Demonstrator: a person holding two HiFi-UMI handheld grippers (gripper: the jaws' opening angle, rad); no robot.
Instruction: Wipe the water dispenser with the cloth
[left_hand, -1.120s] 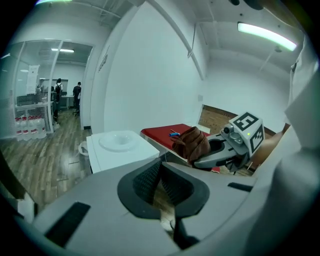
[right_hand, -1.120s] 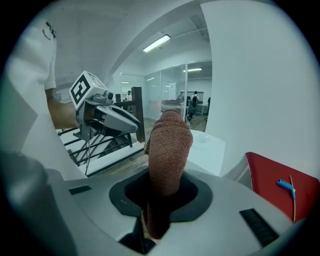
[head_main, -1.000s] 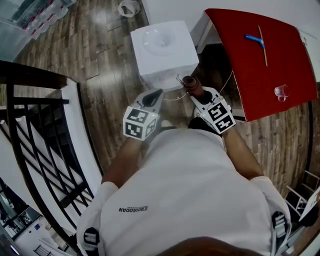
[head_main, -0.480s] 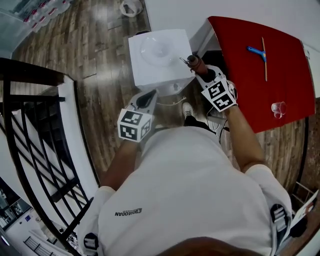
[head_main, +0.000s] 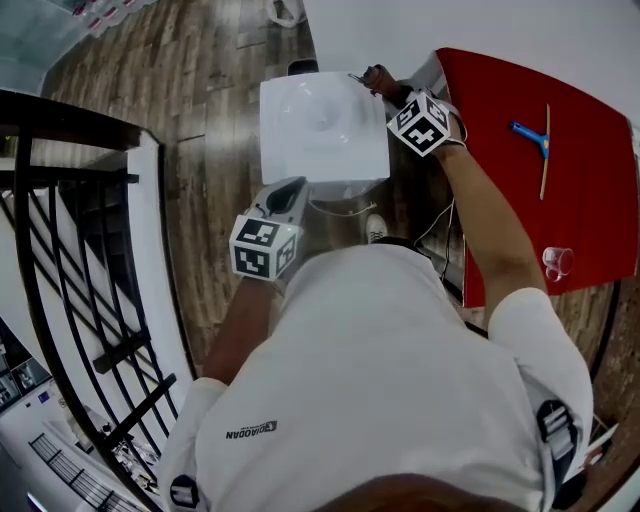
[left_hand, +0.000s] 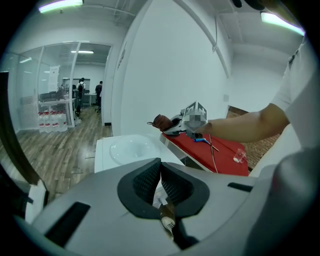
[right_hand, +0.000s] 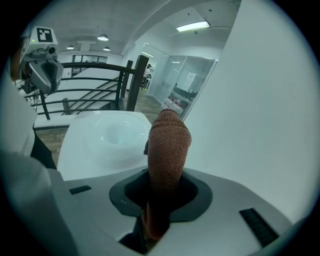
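The white water dispenser (head_main: 322, 125) stands below me, its top with a round basin (right_hand: 112, 136) facing up. My right gripper (head_main: 380, 82) is at the top's far right corner, shut on a folded brown cloth (right_hand: 169, 145) that sticks out past the jaws. The cloth (head_main: 383, 86) hangs just over the corner; I cannot tell whether it touches. My left gripper (head_main: 288, 195) is held at the dispenser's near left side, jaws shut with nothing between them (left_hand: 160, 176). In the left gripper view the cloth (left_hand: 160, 121) shows above the dispenser (left_hand: 127, 150).
A red table (head_main: 540, 180) stands right of the dispenser, with a blue squeegee (head_main: 530, 135) and a clear cup (head_main: 557, 262) on it. A black stair railing (head_main: 90, 250) runs on the left. A white wall is behind the dispenser. Wood floor (head_main: 215, 150) lies around it.
My right gripper carried the cloth from the dispenser's near front edge along its right side to the far right corner. The left gripper stayed near the front left.
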